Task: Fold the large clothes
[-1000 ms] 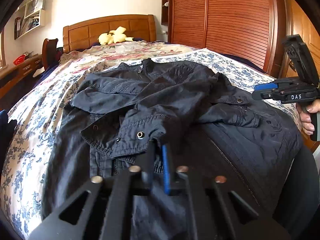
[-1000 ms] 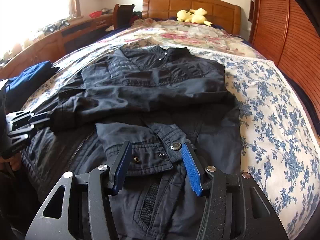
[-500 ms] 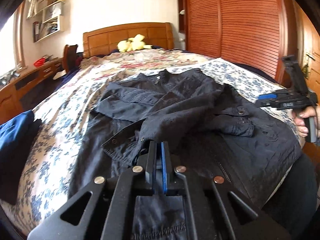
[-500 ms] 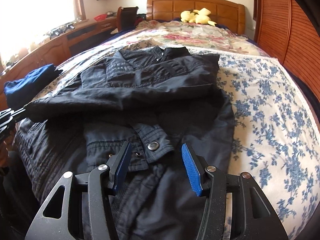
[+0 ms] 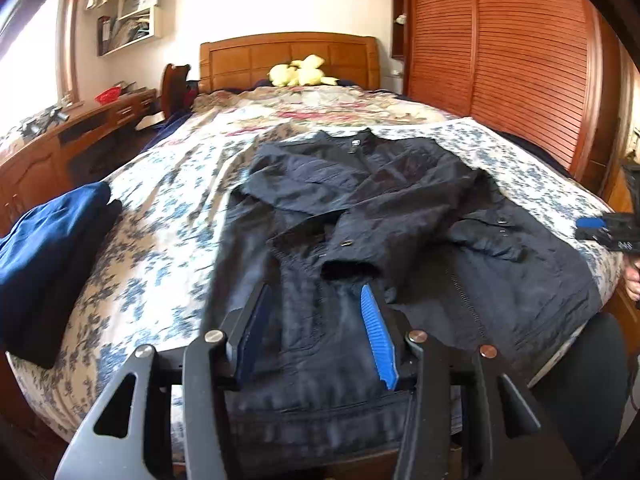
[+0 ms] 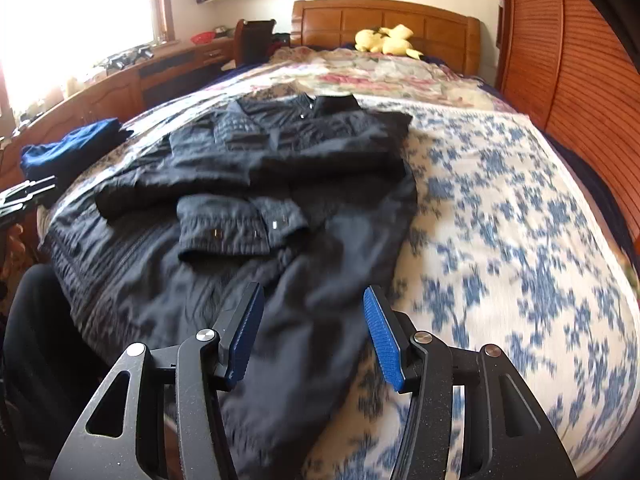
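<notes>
The left gripper (image 5: 316,320), earlier clamped on the sleeve cuff (image 5: 348,266), has just been opened and nothing is held, the right gripper (image 6: 314,334) likewise apart, above the dark jacket (image 6: 280,184) spread on the floral-covered bed (image 6: 500,208).

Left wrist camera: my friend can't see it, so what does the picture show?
A dark jacket lies on a flowery bedspread, sleeves folded across it. The left gripper, just opened, hovers empty above it. Folded blue clothes lie left.

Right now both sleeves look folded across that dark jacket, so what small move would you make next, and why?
Probably bring both grippers down to the jacket's near hem. The left gripper has just been opening with nothing between its pads, the right gripper is open too, and the body still lies full length.
</notes>
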The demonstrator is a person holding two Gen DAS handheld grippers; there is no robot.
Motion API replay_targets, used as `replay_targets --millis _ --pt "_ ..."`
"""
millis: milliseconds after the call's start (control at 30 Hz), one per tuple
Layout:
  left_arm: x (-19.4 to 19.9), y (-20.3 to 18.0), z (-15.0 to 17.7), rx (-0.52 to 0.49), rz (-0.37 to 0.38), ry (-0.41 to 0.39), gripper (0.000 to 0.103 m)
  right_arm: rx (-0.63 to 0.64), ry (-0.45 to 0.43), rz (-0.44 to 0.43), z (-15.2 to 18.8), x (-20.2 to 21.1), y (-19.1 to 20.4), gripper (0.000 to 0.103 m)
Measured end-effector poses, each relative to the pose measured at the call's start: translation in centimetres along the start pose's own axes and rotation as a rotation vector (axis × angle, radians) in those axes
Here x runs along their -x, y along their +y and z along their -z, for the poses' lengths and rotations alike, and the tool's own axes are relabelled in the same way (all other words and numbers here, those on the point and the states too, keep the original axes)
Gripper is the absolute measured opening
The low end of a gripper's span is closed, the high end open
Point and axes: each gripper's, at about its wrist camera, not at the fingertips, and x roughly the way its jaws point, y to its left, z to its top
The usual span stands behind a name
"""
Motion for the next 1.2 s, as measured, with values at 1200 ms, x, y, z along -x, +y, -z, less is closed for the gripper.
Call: replay_targets --millis 1200 --pt "-4.7 7.6 5.0 0.033 -0.026 0.198 0.056 -0.155 0.126 0.003 4.3 -1.2 2.5 0.043"
